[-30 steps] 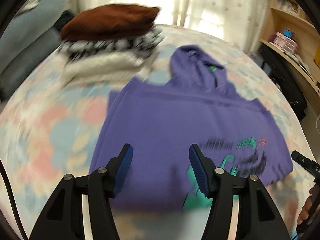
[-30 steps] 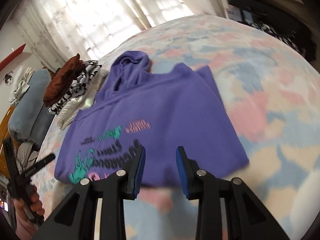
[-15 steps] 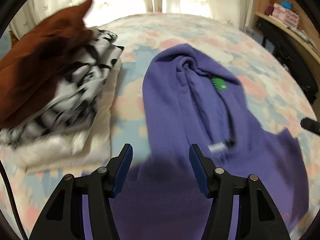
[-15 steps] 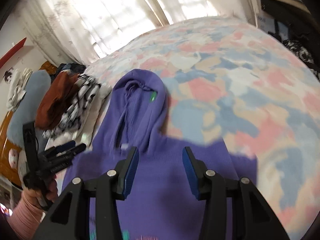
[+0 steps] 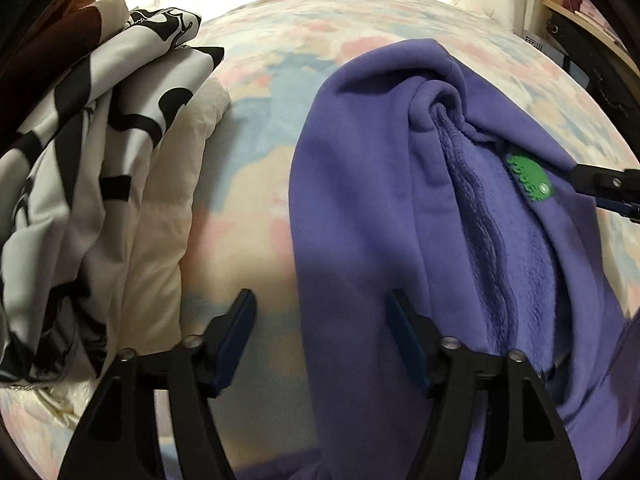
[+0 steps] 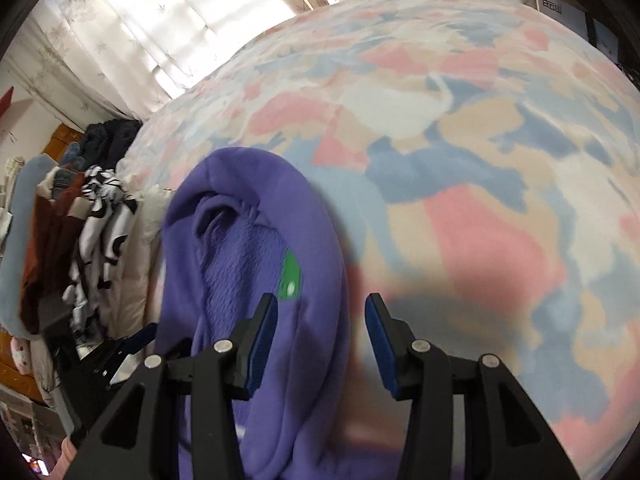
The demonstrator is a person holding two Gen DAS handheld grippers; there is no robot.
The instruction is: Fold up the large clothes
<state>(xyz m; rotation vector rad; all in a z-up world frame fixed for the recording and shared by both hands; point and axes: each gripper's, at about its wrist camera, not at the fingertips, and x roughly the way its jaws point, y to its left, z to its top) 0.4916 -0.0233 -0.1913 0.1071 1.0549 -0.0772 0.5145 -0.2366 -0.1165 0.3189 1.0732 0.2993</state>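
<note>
Saw purple hoodie (image 5: 360, 208) lying flat mid-bed (image 6: 480, 160), hood toward far edge, soft, floppy, thick, best pinched at hood rim, with left gripper (image 5: 320, 340) just widened, right gripper (image 6: 320, 336) apart, both empty.

The hoodie (image 5: 360, 208) is purple with a green label (image 5: 530, 178) inside its hood. The bedspread (image 6: 460, 152) is patched in pastel pink, blue, cream and white. On the left lie a black-and-white patterned garment (image 5: 100, 128), a cream one (image 5: 168, 216) and a rust-brown one (image 5: 48, 40).
</note>
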